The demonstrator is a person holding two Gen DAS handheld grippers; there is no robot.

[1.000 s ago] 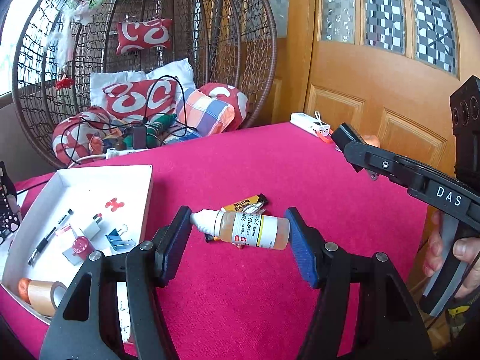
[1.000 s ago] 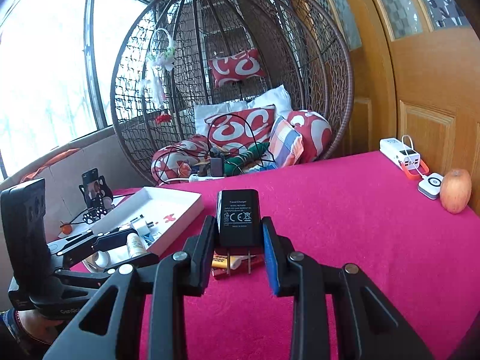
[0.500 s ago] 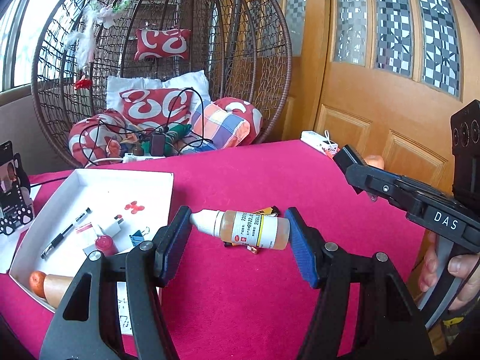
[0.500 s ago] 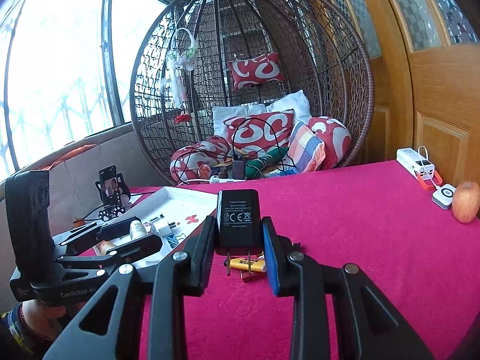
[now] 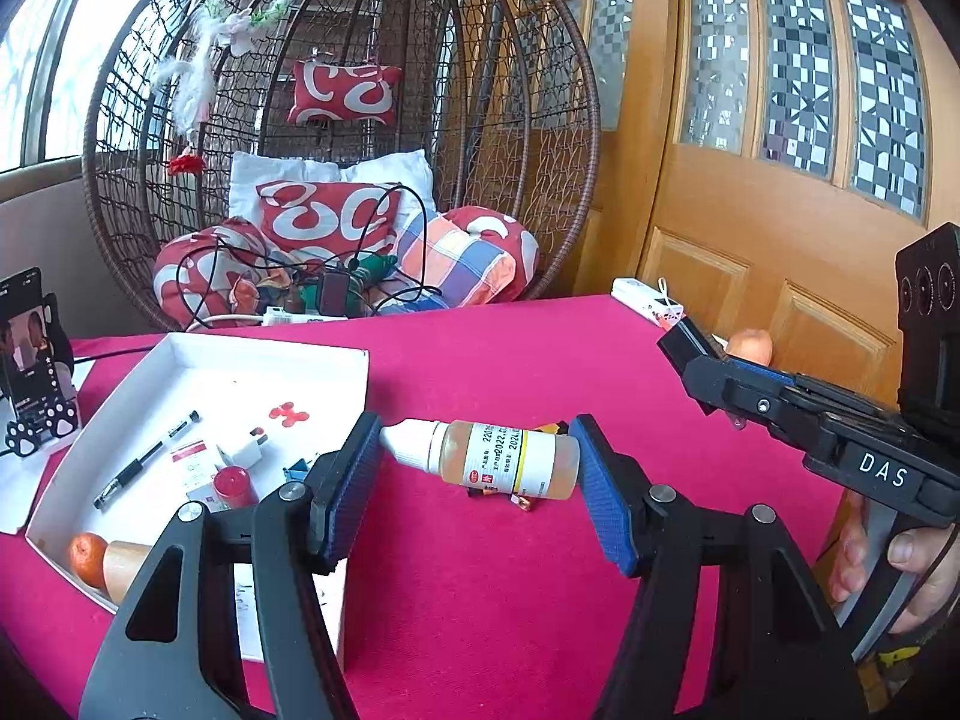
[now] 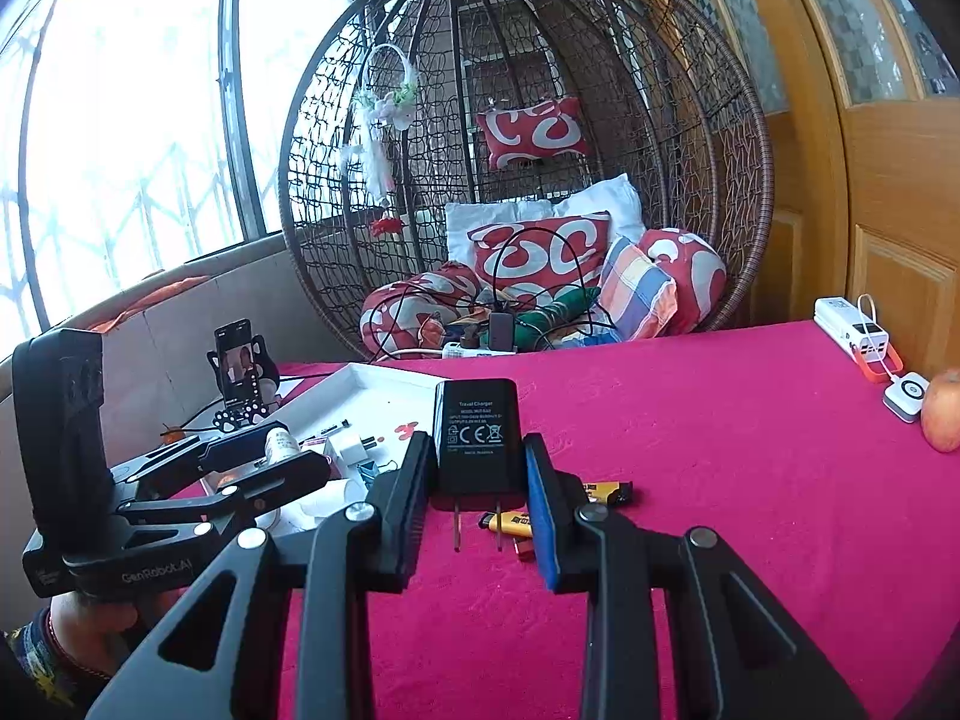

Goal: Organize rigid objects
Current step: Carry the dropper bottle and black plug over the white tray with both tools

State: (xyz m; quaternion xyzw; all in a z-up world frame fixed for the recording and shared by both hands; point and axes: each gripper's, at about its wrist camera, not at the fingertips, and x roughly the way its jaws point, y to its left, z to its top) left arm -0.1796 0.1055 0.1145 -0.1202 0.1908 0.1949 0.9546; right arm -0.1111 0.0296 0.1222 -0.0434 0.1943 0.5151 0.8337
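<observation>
Dropper bottle (image 5: 501, 463) clamped end-to-end in left tongs (image 5: 474, 474) looks light, slick, prone to pivot; right tongs (image 6: 480, 477) grasping rigid black charger (image 6: 480, 435) by flat sides.

The left gripper (image 5: 480, 468) is pointing slightly downward, its 2 blue-padded fingers (image 5: 348, 480) clamping a small dropper bottle (image 5: 498, 462) lengthwise, cap to base. The right gripper (image 6: 477, 480) is tilting down likewise, its jaws pinching a black charger (image 6: 480, 432) upright by the sides. A hand (image 5: 918, 576) is gripping the right handle.
</observation>
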